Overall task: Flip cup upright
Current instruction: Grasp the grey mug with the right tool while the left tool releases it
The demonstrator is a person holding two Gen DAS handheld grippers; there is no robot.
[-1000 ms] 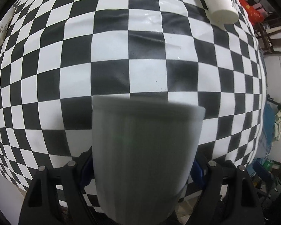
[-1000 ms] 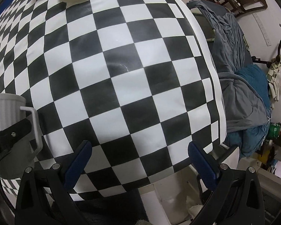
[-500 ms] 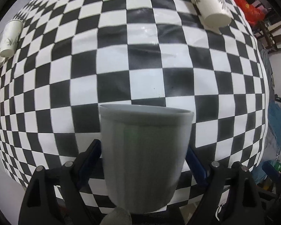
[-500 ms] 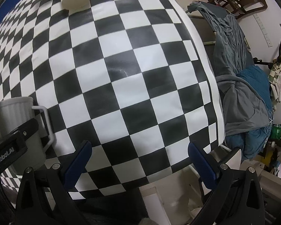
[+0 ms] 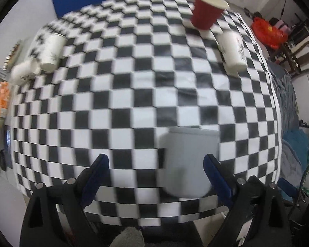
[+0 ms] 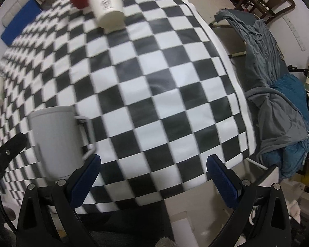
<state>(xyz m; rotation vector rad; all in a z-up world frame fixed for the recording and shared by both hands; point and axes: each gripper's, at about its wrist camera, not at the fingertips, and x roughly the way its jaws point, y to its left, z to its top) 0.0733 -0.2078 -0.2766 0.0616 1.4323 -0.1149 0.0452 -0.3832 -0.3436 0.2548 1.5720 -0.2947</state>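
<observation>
A grey ribbed mug point(image 5: 187, 162) stands on the checkered tablecloth point(image 5: 134, 94) near its front edge, blurred. My left gripper point(image 5: 156, 164) is open and drawn back; the mug stands free between its blue fingertips point(image 5: 214, 170), nearer the right one. In the right wrist view the same mug point(image 6: 55, 140) stands at the left with its white handle point(image 6: 88, 135) turned right. My right gripper point(image 6: 154, 170) is open and empty over the table's front edge. The left gripper's black finger point(image 6: 8, 150) shows beside the mug.
A red cup point(image 5: 208, 12) stands at the back right. A white printed cup point(image 5: 234, 51) stands in front of it. Two white cups point(image 5: 49, 49) are at the far left. Grey and blue cloth point(image 6: 278, 107) hangs over a chair beyond the right table edge.
My left gripper has opened, let go of the grey mug and pulled back and up. The mug now stands on the cloth. The right gripper has drawn back a little.
</observation>
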